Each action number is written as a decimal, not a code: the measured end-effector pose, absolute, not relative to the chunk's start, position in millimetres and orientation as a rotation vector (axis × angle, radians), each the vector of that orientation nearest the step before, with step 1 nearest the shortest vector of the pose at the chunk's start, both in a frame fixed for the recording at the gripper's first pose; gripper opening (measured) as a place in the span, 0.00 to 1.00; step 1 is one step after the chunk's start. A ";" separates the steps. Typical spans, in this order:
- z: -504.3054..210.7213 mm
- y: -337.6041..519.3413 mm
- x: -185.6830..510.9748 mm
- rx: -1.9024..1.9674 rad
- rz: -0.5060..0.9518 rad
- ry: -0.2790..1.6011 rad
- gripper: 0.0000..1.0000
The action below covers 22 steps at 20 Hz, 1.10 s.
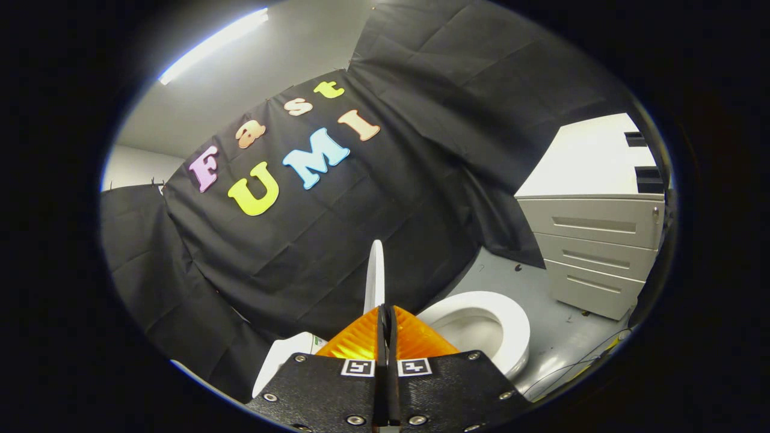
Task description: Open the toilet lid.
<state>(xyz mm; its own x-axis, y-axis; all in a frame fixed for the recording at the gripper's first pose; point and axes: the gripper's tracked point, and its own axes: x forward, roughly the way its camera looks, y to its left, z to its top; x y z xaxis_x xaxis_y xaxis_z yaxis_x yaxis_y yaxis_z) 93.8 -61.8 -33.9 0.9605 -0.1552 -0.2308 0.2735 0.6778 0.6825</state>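
Observation:
The white toilet lid stands raised and edge-on, rising just beyond my fingertips and slightly to their left. To its right the white seat and open bowl lie uncovered. The white tank sits to the left of my fingers, against the black cloth wall. My gripper is shut, its two fingers pressed together with only a thin seam between them. I see nothing held between them. Whether the tips touch the lid's lower edge I cannot tell.
A pale drawer cabinet stands to the right of the toilet on the grey floor. A thin cable runs over the floor near the bowl. Black cloth hangs close behind the toilet.

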 end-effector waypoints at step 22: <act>54.0 35.6 112.3 0.466 -0.168 0.081 0.00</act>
